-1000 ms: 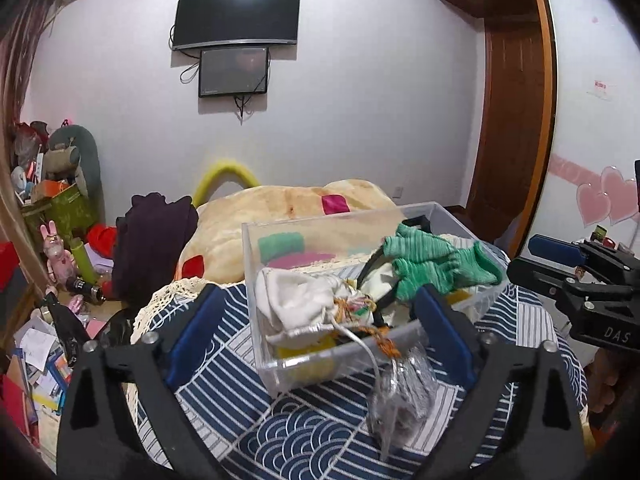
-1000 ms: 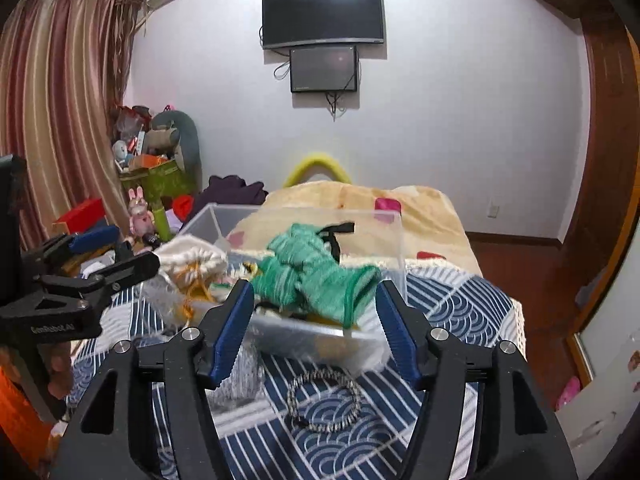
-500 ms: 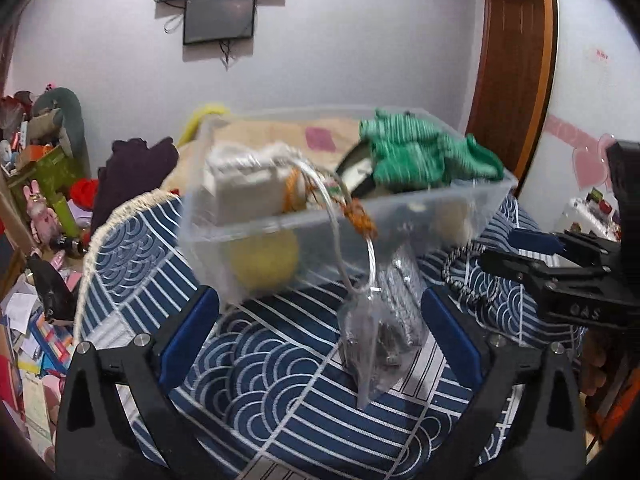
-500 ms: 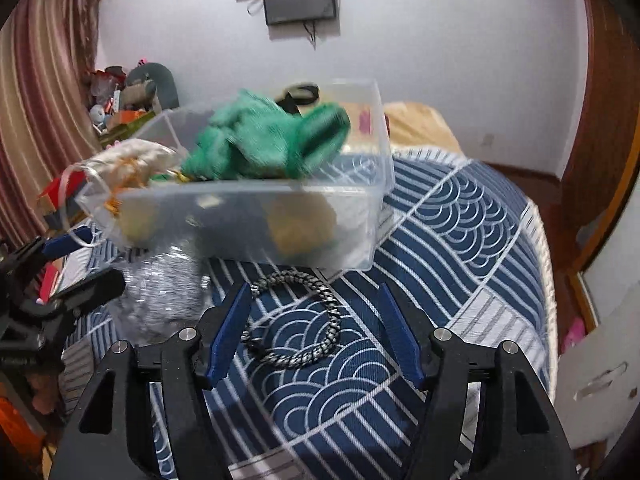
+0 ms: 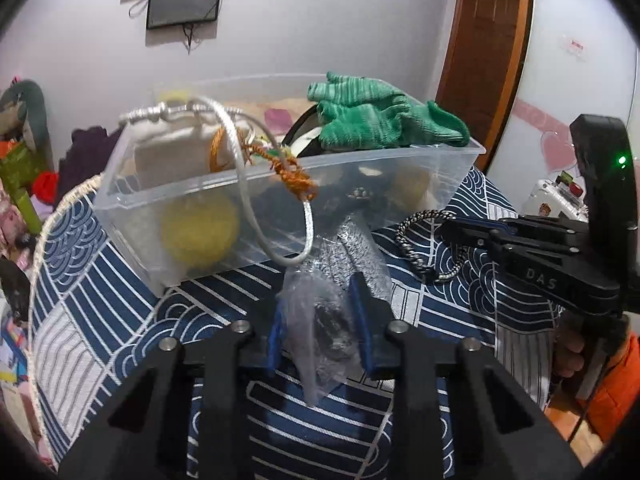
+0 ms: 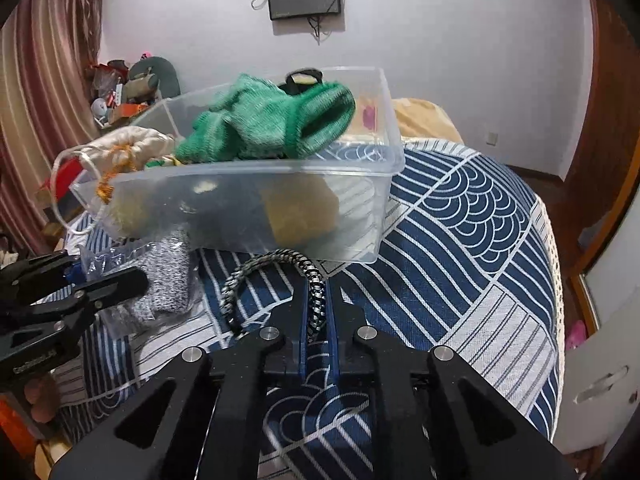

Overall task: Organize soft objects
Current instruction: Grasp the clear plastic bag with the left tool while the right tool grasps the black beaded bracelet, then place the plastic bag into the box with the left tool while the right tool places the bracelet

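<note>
- Blue wave-patterned cloth (image 6: pixel 460 216) covers the bench; clear bin (image 6: pixel 280 184) sits just ahead of both claws.
- Left claw (image 5: pixel 320 320) is clamped on plastic bag (image 5: pixel 316 320).
- Right claw (image 6: pixel 318 320) pinches bracelet (image 6: pixel 280 276), its loop lying toward the bin.

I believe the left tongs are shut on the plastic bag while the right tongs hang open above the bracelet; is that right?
Not quite. The left tongs are indeed shut on the plastic bag, but the right tongs are not open: the right wrist view shows them shut on the bracelet, which lies on the cloth in front of the bin.
</note>
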Demonstrator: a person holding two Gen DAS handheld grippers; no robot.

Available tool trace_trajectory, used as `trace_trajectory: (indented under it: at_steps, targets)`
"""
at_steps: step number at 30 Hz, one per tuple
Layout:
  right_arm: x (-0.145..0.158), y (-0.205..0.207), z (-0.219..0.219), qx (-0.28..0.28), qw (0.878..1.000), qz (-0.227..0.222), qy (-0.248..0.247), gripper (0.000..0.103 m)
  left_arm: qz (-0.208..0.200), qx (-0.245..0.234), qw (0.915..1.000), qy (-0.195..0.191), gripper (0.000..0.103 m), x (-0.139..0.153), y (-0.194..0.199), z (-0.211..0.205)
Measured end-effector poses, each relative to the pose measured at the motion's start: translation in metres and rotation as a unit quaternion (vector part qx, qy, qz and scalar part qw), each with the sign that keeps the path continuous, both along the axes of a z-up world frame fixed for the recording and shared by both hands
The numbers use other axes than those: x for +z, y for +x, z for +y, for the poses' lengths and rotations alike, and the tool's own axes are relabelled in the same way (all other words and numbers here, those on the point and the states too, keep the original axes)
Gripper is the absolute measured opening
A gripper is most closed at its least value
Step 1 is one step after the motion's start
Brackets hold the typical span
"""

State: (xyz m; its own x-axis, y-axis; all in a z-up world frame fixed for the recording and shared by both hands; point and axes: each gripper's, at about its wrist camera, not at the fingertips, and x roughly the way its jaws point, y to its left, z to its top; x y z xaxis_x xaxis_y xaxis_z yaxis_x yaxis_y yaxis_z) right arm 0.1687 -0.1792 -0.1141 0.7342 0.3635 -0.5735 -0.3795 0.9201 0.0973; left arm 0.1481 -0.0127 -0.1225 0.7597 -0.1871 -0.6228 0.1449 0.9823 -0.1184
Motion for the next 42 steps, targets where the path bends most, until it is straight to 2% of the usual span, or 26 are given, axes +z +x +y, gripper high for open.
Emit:
trace_trajectory:
  at_steps: [7, 11, 22, 25, 29, 33, 39, 42]
  targets:
    - [0.01, -0.021, -0.007, 0.009, 1.0, -0.025, 0.014, 0.006, -0.025, 0.008, 0.9996, 0.005, 0.014, 0.013, -0.021, 0.005]
    - [0.018, -0.036, -0.015, 0.016, 0.999, -0.042, 0.024, 0.006, -0.043, 0.015, 0.999, -0.005, 0.013, 0.027, -0.037, 0.014]
    - [0.05, -0.051, -0.002, 0.035, 0.994, -0.099, 0.031, 0.006, -0.109, 0.022, 0.9937, 0.006, 0.013, 0.063, -0.063, 0.01]
    - [0.062, -0.05, 0.004, 0.038, 0.992, -0.12, 0.03, 0.006, -0.128, 0.03, 0.9913, 0.01, 0.013, 0.076, -0.059, 0.013]
    - [0.073, -0.041, 0.016, 0.04, 0.989, -0.142, 0.026, 0.006, -0.134, 0.05, 0.9896, -0.006, 0.013, 0.086, -0.044, 0.021]
    - [0.077, -0.025, 0.029, 0.045, 0.988, -0.144, 0.023, 0.006, -0.136, 0.07, 0.9881, -0.008, 0.013, 0.089, -0.025, 0.029]
    - [0.067, 0.007, 0.044, 0.036, 0.991, -0.126, 0.014, 0.006, -0.107, 0.076, 0.9913, -0.013, 0.013, 0.077, 0.011, 0.037]
    - [0.052, 0.02, 0.048, 0.03, 0.995, -0.093, 0.006, 0.006, -0.091, 0.076, 0.9929, -0.006, 0.016, 0.064, 0.026, 0.038]
